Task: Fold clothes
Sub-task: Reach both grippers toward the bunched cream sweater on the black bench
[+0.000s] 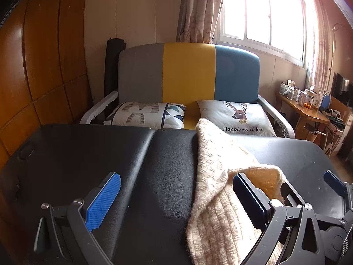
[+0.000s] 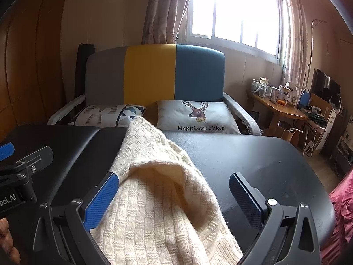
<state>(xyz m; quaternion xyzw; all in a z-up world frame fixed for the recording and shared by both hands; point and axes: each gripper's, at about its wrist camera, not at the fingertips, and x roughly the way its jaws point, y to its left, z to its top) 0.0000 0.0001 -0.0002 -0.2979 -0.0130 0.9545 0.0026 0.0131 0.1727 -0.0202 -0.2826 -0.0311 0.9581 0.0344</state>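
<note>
**A:** Knitwear is seen as one cream sweater (image 2: pixel 158 198) laid on the black table (image 2: pixel 253 154). How is it placed against the deer cushion (image 2: pixel 196 114)?

**B:** Its long axis is run from the near table edge up towards that cushion. The far tip (image 1: pixel 207 125) is seen just short of the cushion's near left corner, and the broad bulk is spread at the end furthest from the cushion, under both tools.

**A:** And the tongs?

**B:** Both are held released. The right gripper (image 2: pixel 174 190) is spread wide with the raised hump of the knit lying between its blue pads (image 2: pixel 103 198), nothing being pinched. The left gripper (image 1: pixel 176 192) is likewise spread; its right finger is met by a turned-up flap (image 1: pixel 258 176), which is draped over or against it, but no grasp is shown.

**A:** Which is judged nearer?

**B:** The right one is centred on the bulk. The left one is set off to the side away from the cushion's deer, with mostly bare table in front of it and only the sweater's edge within its span.

**A:** Can the stage be told?

**B:** Not settled. A narrow strip with a lifted flap would fit a fold partly made, or a garment merely dropped that way.
</note>
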